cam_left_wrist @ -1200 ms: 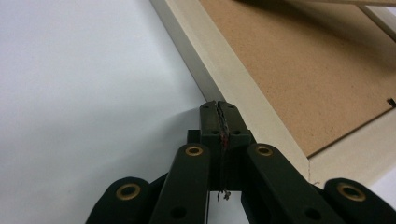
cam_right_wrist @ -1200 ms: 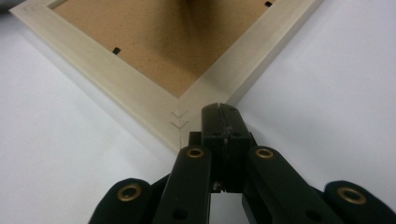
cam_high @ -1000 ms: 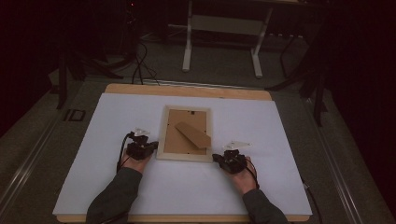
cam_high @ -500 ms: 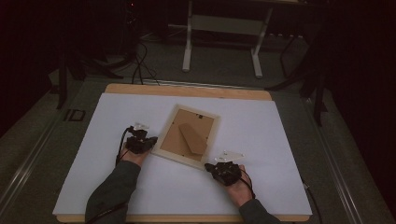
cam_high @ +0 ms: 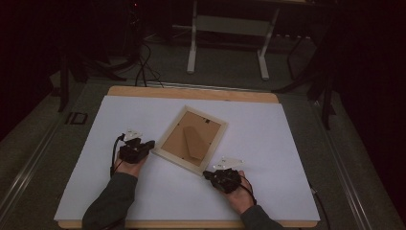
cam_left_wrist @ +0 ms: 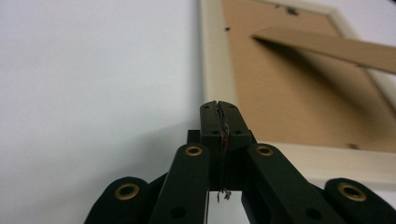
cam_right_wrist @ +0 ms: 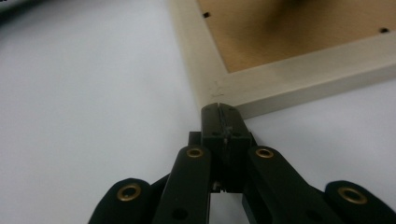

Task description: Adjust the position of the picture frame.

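Frame point(cam_high: 191, 140) face-down, skewed, mid-worktop point(cam_high: 287, 143), backing and folded stand up. Left tool point(cam_high: 149, 144) clenched, empty, tip at frame's left corner, toward worktop's left edge. Right tool point(cam_high: 208, 174) clenched, empty, tip at frame's near corner, toward worktop's near edge. Contact with frame cannot be told.
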